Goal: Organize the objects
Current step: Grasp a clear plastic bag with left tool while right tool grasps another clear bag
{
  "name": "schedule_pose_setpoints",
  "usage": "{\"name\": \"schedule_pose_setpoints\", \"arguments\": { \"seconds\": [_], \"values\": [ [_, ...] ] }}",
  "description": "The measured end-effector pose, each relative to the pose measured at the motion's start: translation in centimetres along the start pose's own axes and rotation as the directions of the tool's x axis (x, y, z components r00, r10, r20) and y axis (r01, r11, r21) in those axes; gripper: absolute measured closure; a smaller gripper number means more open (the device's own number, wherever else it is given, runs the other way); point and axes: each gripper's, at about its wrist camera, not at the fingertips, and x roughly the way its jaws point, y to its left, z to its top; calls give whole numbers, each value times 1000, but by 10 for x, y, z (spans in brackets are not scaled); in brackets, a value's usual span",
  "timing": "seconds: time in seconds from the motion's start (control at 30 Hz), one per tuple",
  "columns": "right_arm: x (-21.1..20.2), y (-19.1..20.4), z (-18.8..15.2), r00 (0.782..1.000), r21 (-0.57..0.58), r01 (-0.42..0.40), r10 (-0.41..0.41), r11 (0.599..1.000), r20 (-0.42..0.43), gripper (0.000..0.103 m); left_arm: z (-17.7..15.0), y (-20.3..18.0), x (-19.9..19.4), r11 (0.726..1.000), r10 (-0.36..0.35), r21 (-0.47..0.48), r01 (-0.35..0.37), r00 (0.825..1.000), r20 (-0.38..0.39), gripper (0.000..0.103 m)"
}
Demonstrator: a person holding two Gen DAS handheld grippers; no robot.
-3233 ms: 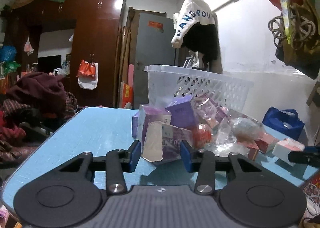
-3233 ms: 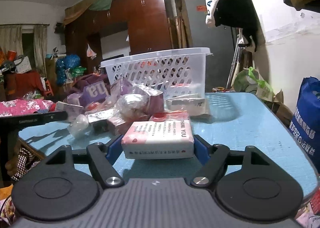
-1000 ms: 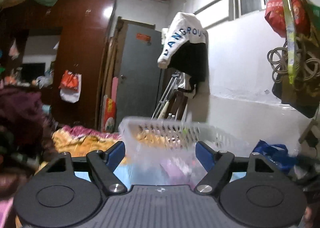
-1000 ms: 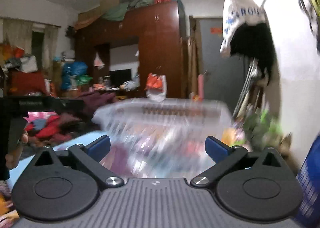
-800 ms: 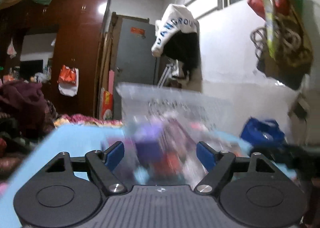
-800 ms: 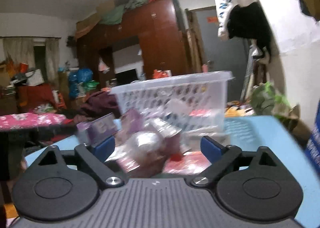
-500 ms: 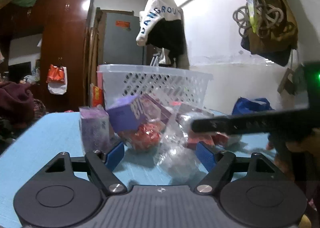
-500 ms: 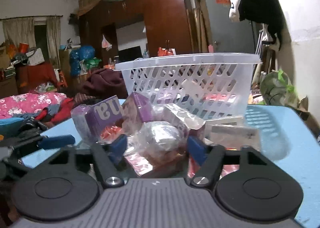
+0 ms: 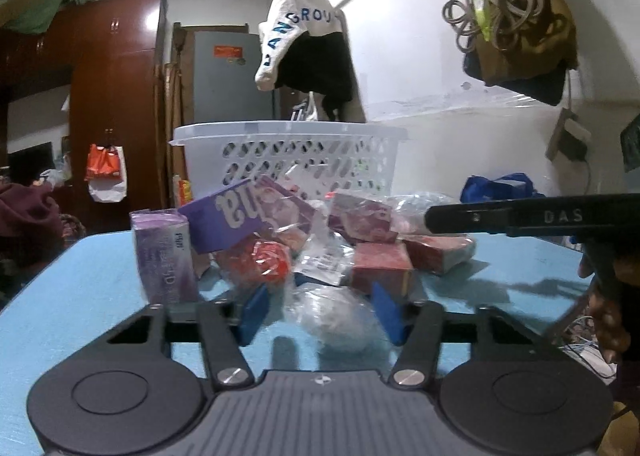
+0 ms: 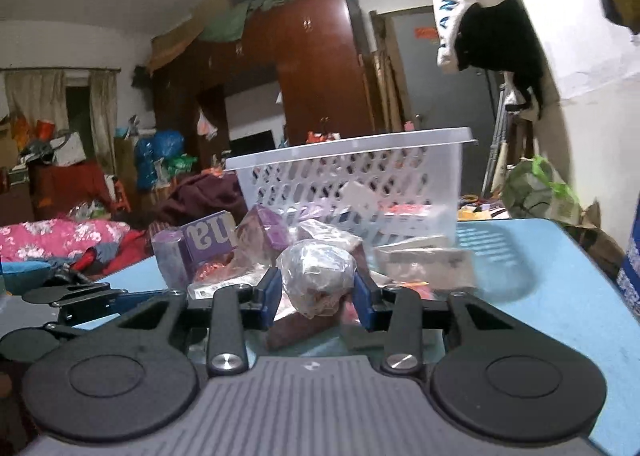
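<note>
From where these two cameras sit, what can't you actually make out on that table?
- Basket contents: only blurred shapes through its holes, in both views.
- Clear bag between the right tool's fingers: contents obscured by crinkled plastic.
- Clear bag between the left tool's fingers: contact cannot be told.
- Purple box: printing partly cut off by neighbours.

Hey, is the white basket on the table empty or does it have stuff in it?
Not empty. Through the holes of the basket, a few packets show inside, lying low against its floor; it is far from full.
</note>
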Motion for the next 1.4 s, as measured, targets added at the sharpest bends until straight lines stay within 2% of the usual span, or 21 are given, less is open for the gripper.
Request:
{"name": "schedule_pose_setpoints", "arguments": {
  "seconds": [0.13, 0.23, 0.27, 0.43, 0.67, 1.4],
  "values": [
    [-8, -6, -2, 1000, 15, 10, -10, 1000, 10, 61, -3, -6, -6, 999, 14, 42, -14, 1000, 16, 56],
    [-10, -6, -1, 1000, 16, 17, -17, 1000, 16, 61, -4, -6, -12, 999, 5, 36, -6, 999, 35, 59],
    [-11, -7, -1, 1000, 17, 18, -19, 1000, 19, 61, -4, -6, -15, 999, 3, 33, -5, 999, 45, 64],
    [-15, -10, 0, 999, 16, 23, -23, 1000, 34, 61, 1, 5, -22, 1000, 9, -9, -9, 997, 76, 67],
    [-17, -10, -1, 998, 12, 29, -29, 1000, 47, 61, 2, 14, -26, 999, 14, -40, -10, 995, 99, 69],
    [-21, -9, -2, 998, 8, 39, -40, 999, 58, 62, 4, 22, -33, 999, 24, -49, -18, 991, 135, 76]
  ]
}}
